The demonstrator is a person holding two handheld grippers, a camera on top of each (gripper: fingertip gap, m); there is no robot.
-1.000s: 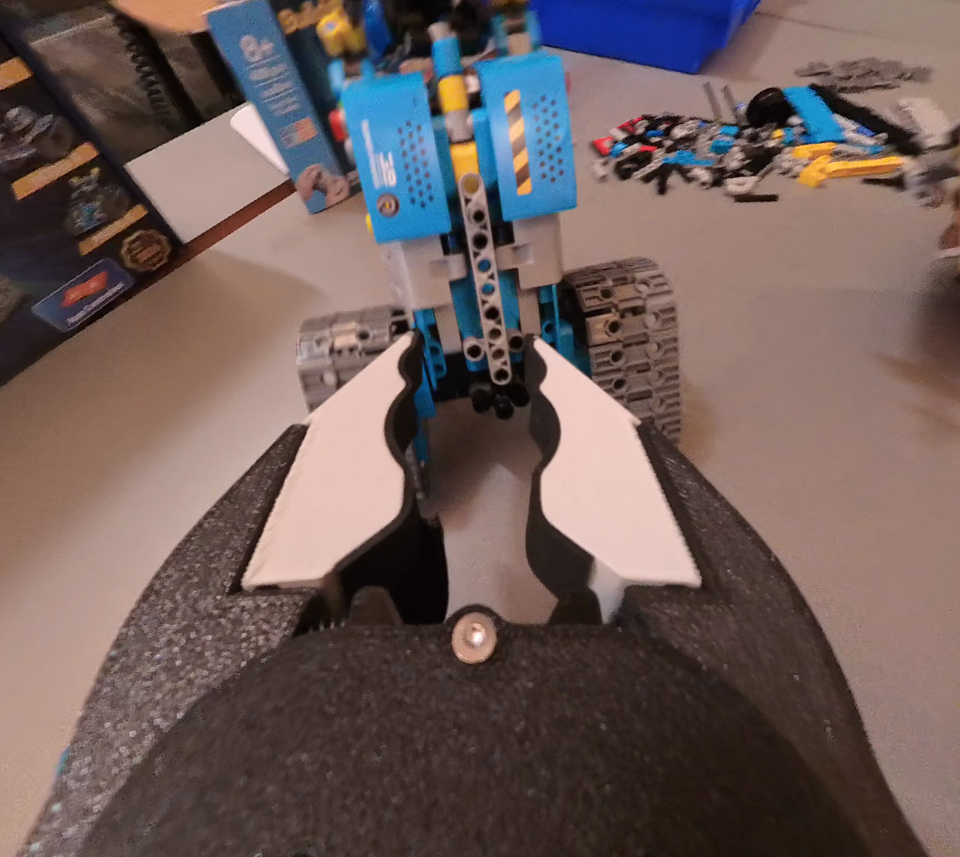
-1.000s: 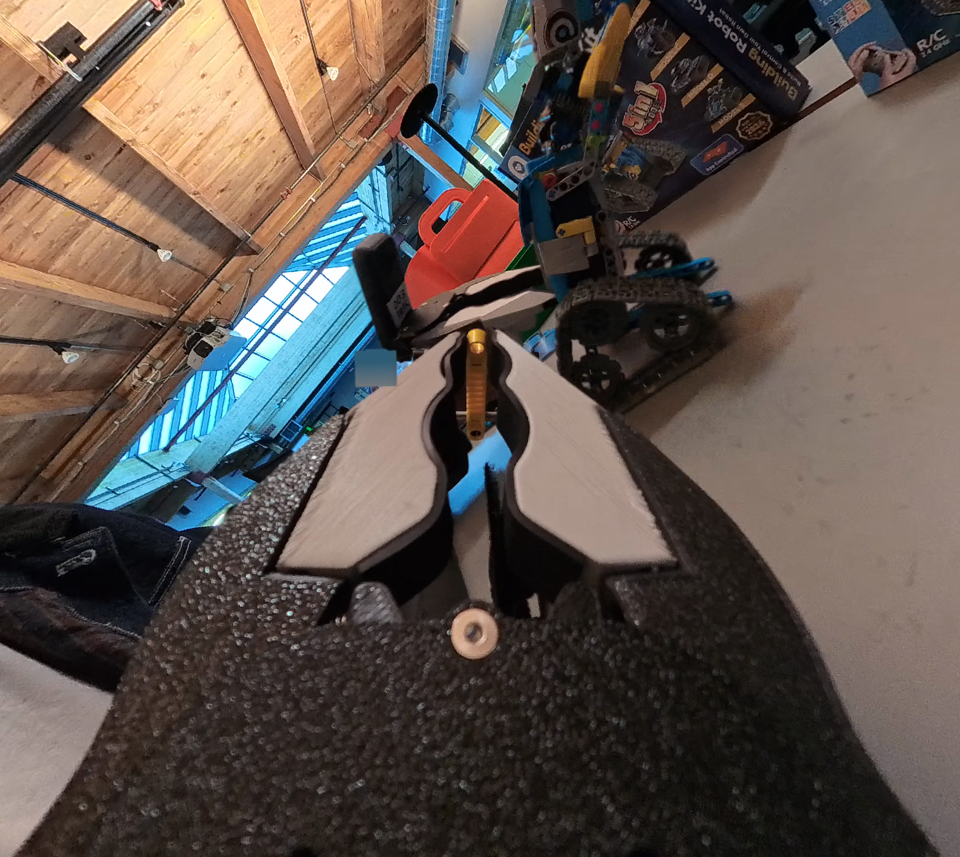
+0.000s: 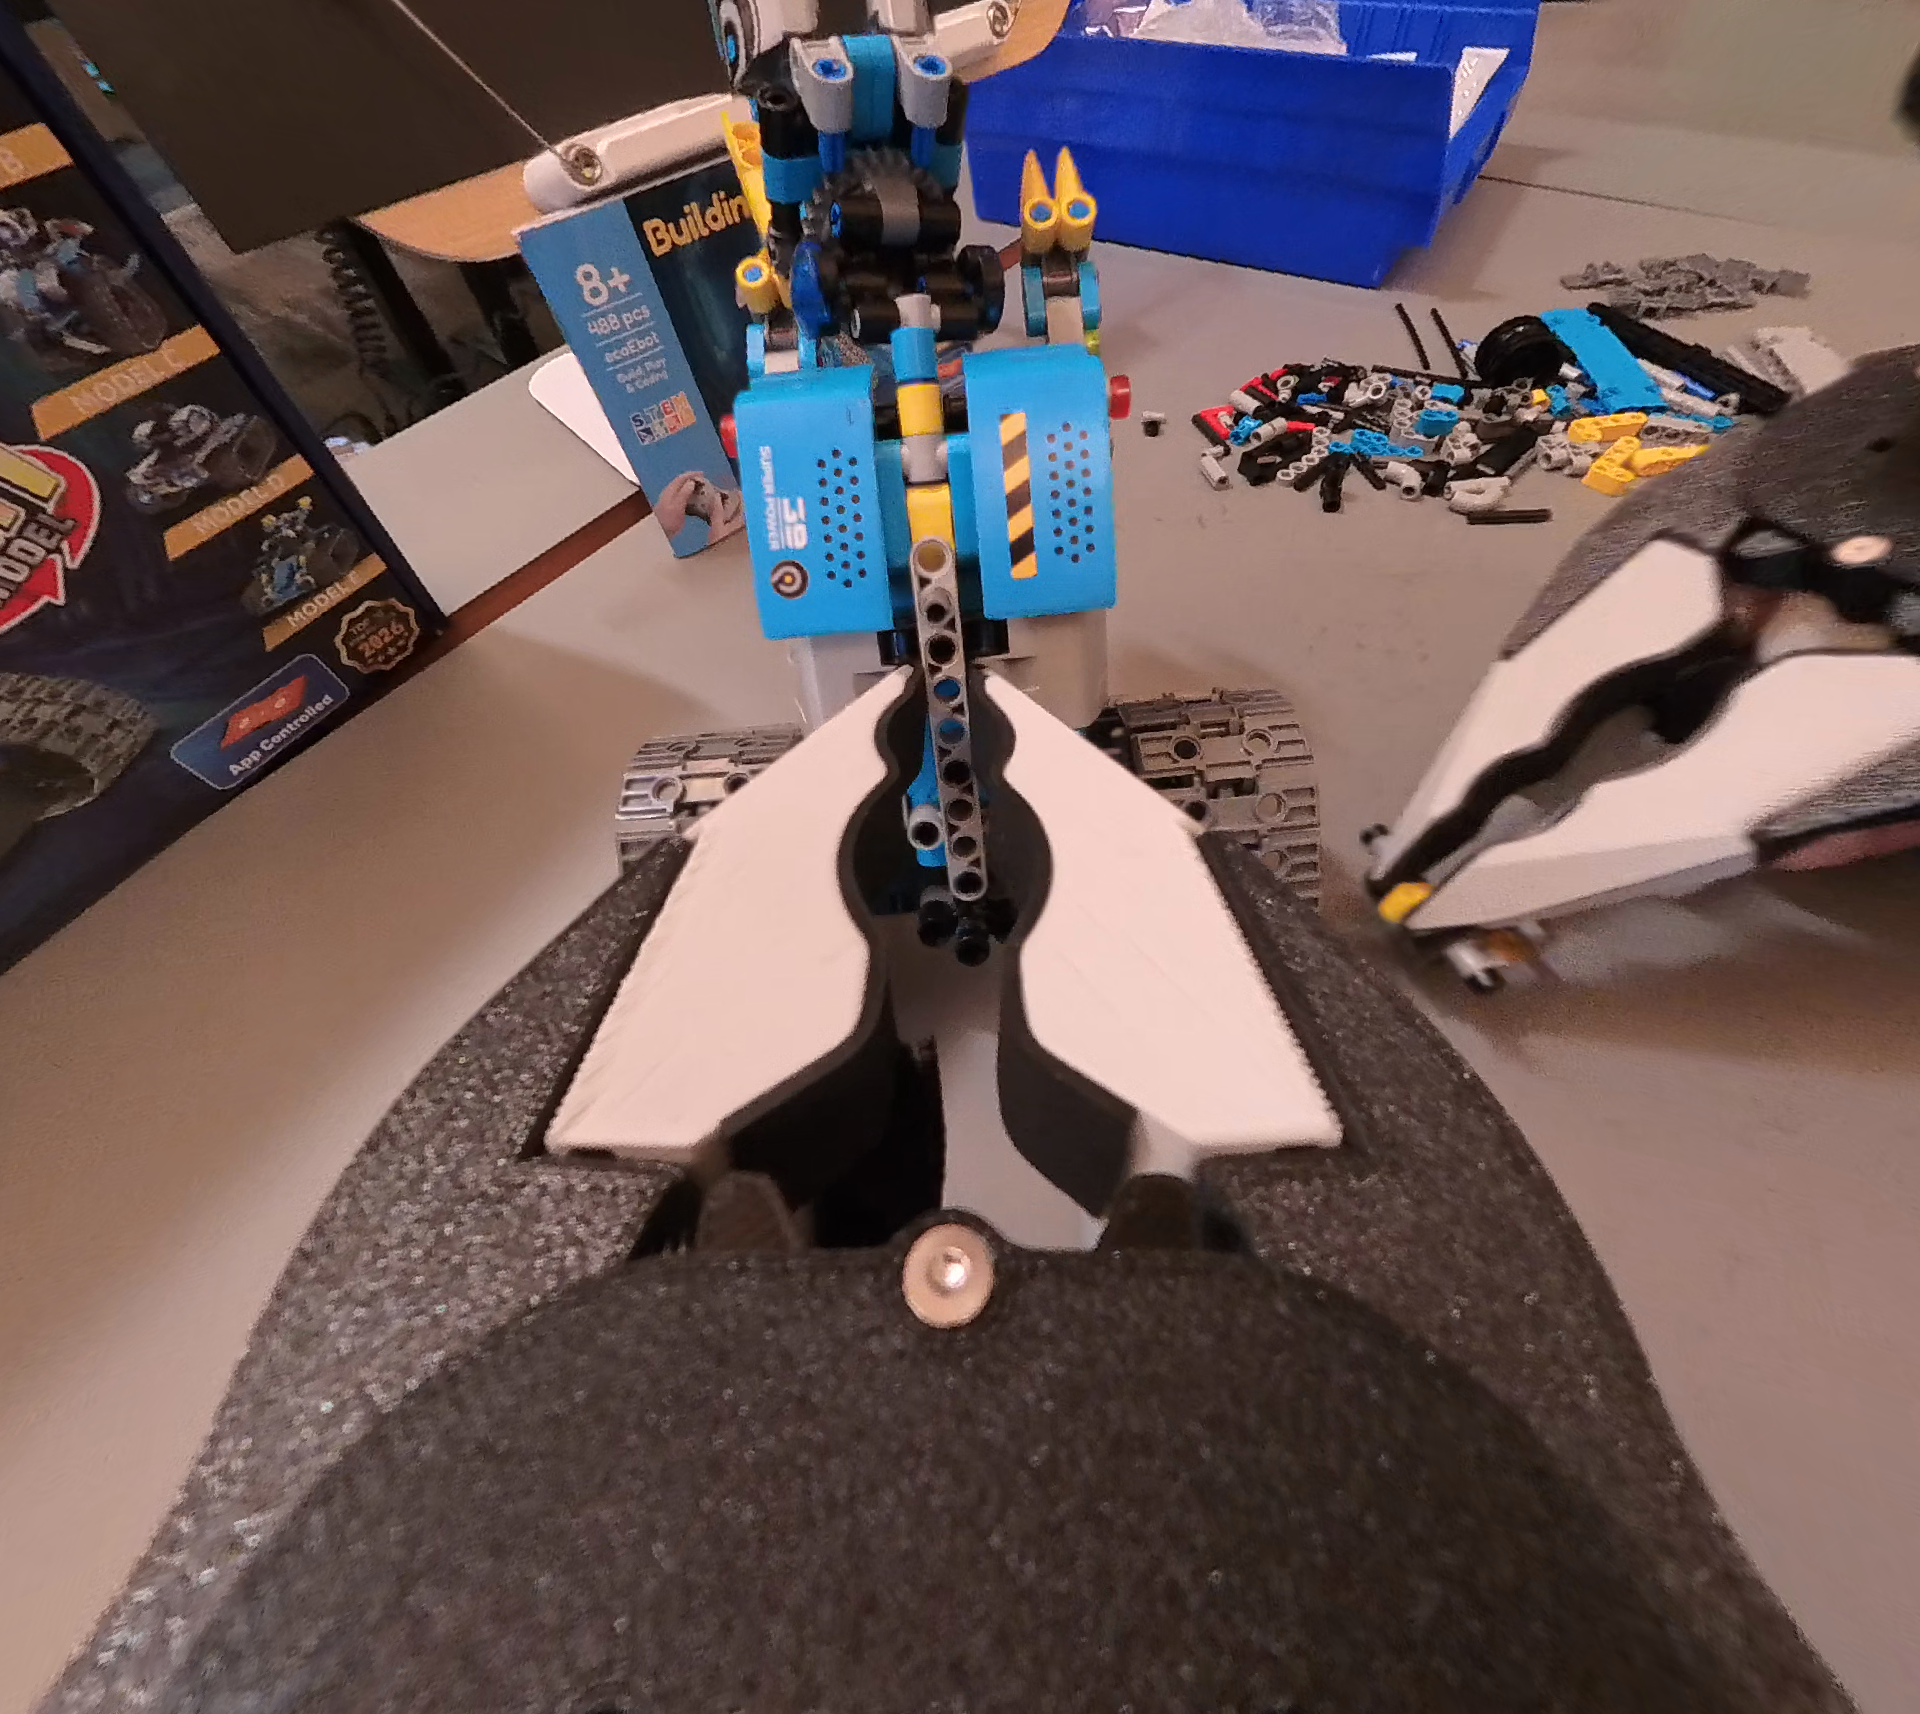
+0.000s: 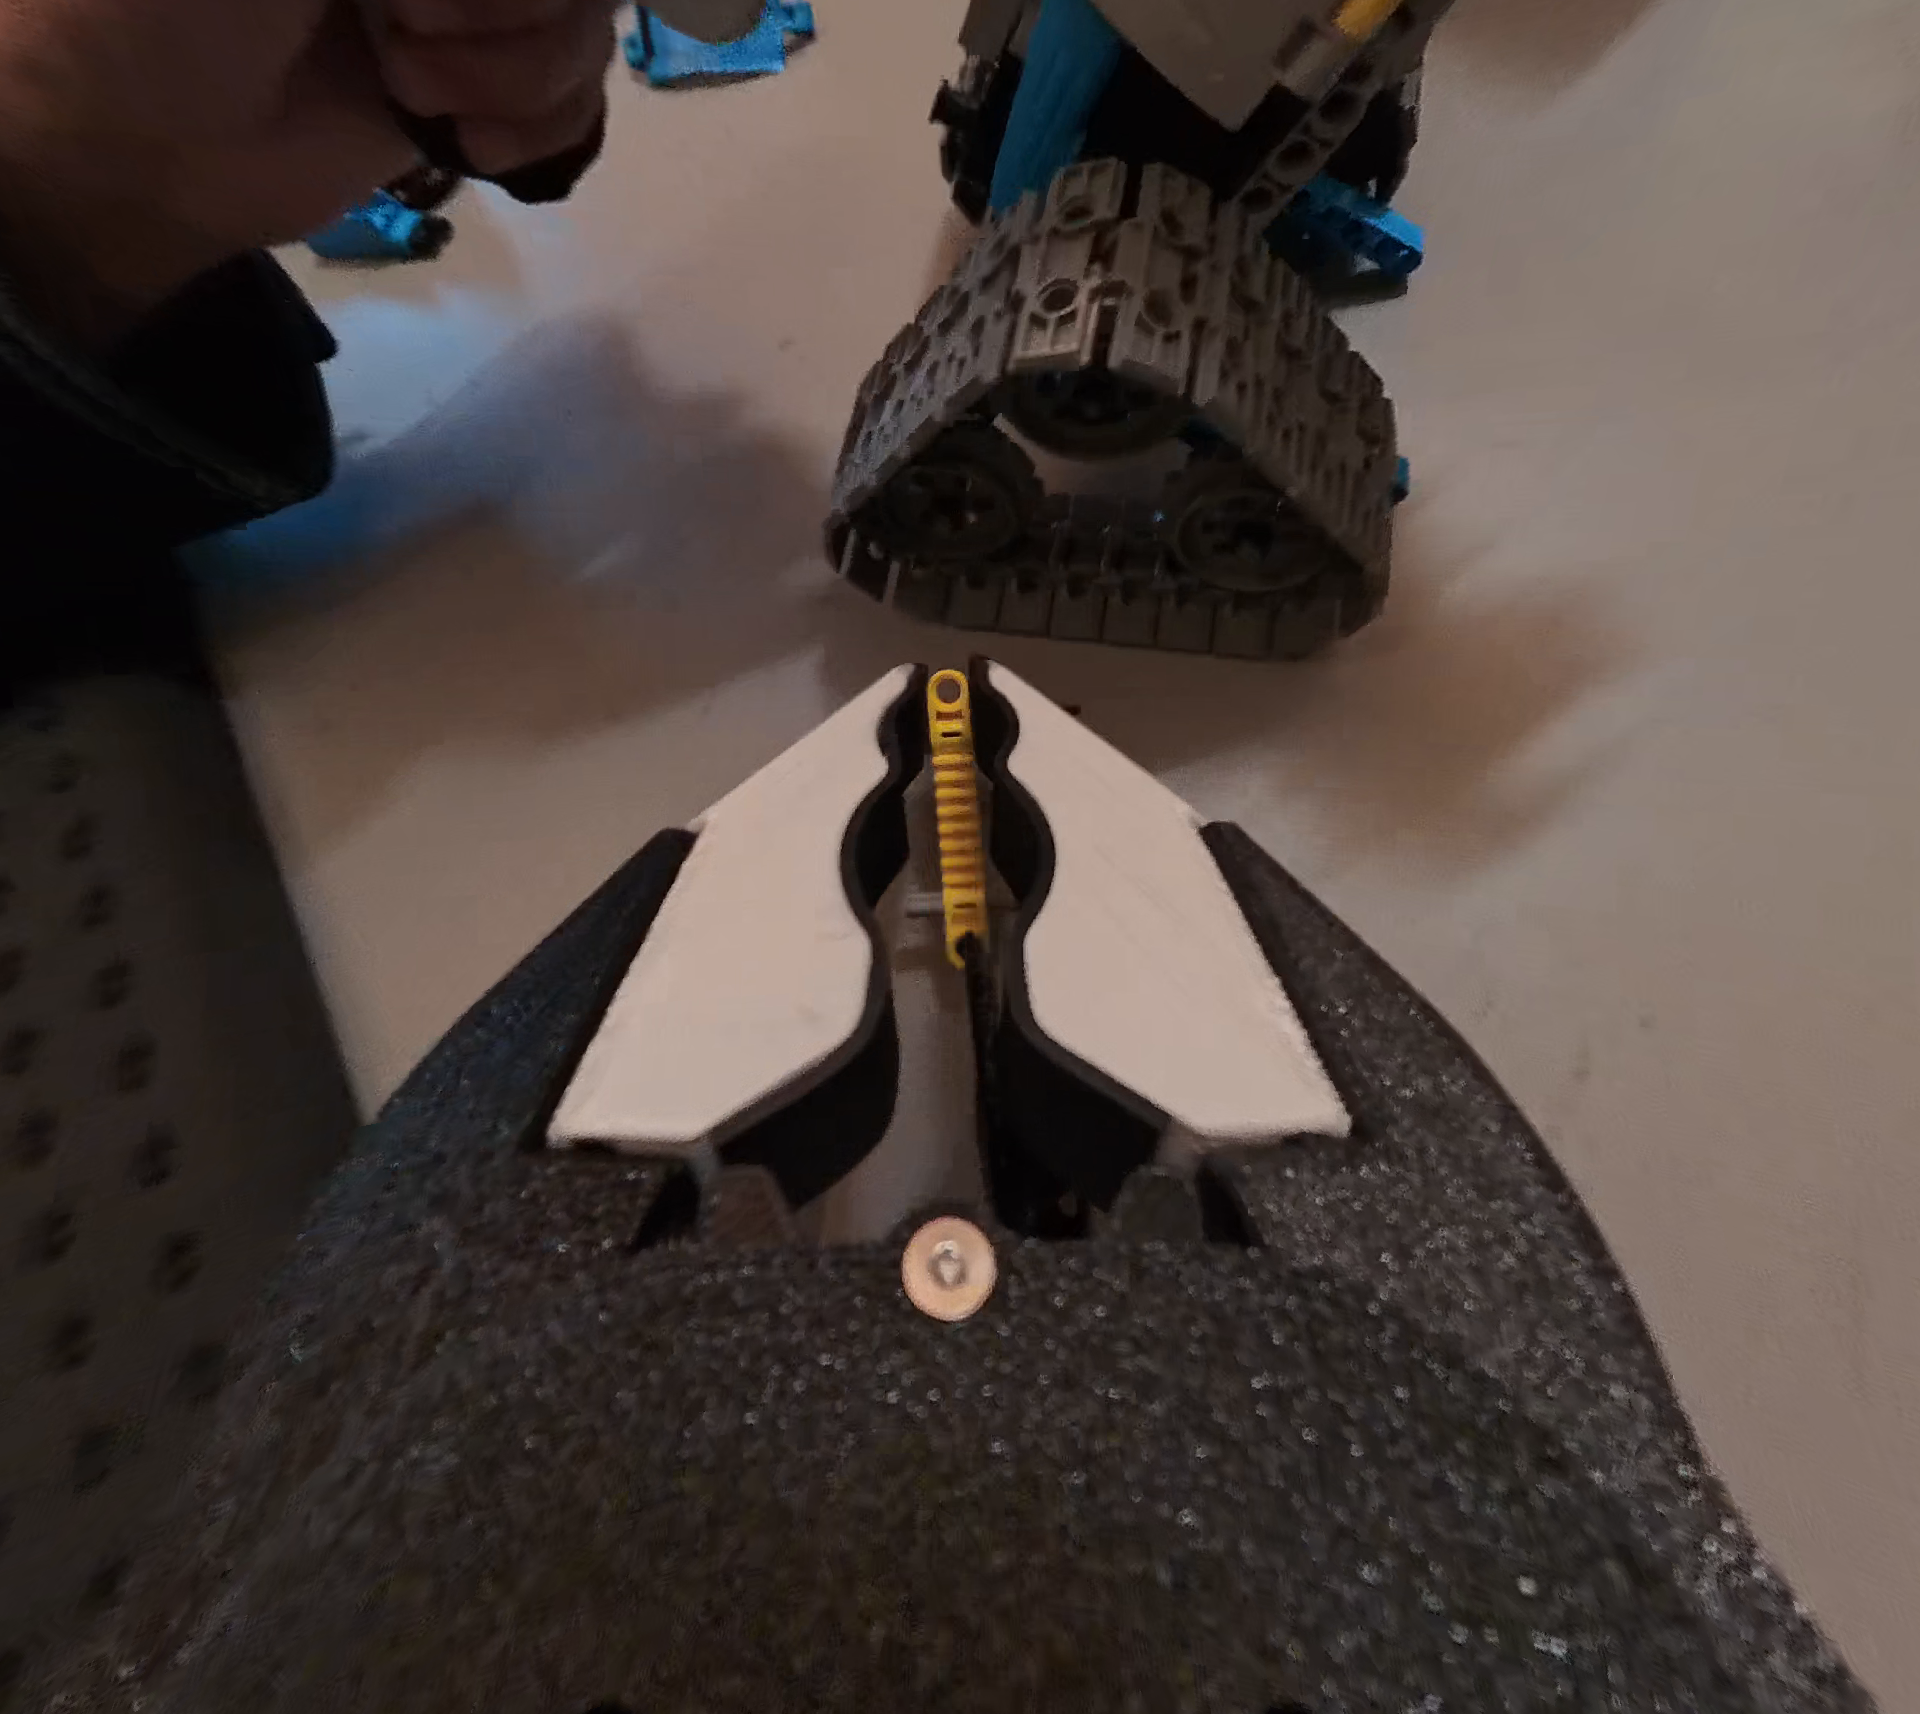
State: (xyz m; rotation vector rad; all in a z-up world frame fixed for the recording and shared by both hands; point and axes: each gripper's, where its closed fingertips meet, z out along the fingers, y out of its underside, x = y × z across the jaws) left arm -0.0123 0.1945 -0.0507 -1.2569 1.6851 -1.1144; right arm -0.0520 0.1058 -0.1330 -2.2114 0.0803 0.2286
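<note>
- Blue tracked toy robot (image 3: 925,511) is stood on the table (image 3: 312,989), straight ahead of the left gripper (image 3: 948,698), whose fingers are pressed on its upright grey holed beam (image 3: 943,708).
- Yellow toothed rack (image 4: 956,817) is pinched lengthwise by the right gripper (image 4: 951,677), just beside the grey track (image 4: 1122,459).

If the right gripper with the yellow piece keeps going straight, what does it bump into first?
Most likely the grey track of the toy robot, which sits right ahead of the right gripper and its yellow piece. A strip of bare table lies between them; how much is hard to judge.
</note>
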